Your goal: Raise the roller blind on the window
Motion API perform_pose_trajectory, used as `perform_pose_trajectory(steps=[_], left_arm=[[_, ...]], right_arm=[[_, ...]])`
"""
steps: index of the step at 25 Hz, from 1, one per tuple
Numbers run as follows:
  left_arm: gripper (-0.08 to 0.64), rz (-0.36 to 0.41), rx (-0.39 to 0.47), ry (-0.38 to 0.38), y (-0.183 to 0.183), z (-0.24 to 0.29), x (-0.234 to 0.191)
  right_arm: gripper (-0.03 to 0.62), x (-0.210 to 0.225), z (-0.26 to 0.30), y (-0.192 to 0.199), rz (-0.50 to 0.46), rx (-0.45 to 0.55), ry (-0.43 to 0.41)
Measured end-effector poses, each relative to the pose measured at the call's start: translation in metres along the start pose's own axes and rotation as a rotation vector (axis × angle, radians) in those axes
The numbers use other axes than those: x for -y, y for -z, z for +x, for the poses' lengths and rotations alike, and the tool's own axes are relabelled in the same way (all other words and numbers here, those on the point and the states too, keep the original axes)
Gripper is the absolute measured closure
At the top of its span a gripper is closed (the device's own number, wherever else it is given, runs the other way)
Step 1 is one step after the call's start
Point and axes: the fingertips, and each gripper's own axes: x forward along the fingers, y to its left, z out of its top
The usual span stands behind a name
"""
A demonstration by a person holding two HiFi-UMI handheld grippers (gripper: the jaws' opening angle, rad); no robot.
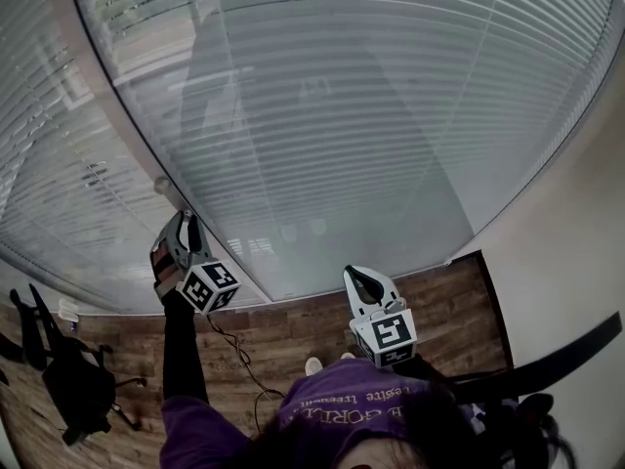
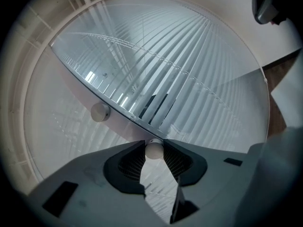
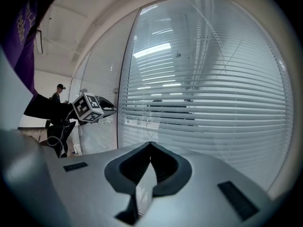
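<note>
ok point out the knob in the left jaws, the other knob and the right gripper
gripped knob (image 2: 154, 150), left gripper view, its rounded front
free knob (image 2: 100, 112), left gripper view, centre of its round face
right gripper (image 3: 150, 144), right gripper view, where its shut jaws meet

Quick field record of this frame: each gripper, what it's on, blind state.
left gripper: jaws shut on white knob at the window frame
second knob: further along the frame, untouched
right gripper: jaws together, nothing between them, pointing at the blind, off the glass
blind: slatted, down over the glass in view
</note>
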Motion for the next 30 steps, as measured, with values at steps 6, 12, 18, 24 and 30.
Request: perform_pose_trajectory(steps=[6, 12, 18, 24, 30], left_arm=[[0.446, 0.094, -0.001, 0.006, -0.0019, -0.0005, 0.0016], [0.446, 0.182, -0.006, 0.005, -0.0014, 0.0000, 0.0022], [0.446, 0.321, 0.004, 0.007, -0.0035, -0.0022, 0.0048], [0.446, 0.416, 0.008, 0.012, -0.0033, -0.0033, 0.0062], [0.446, 0.485, 0.015, 0.005, -0.0025, -0.0033, 0.0070]], right_arm=[[0.594, 0.0017, -0.0012, 0.0030, 0.001, 0.002, -0.001], [0.594, 0.0046, -0.0013, 0.0027, 0.006, -0.007, 0.013], [0.594, 0.0034, -0.0019, 0.0017, 0.009, -0.020, 0.015], [0.594, -0.0008, -0.0009, 0.0019, 0.005, -0.017, -0.003], [0.594, 0.0023, -0.0006, 0.0041, 0.016, -0.012, 0.011]])
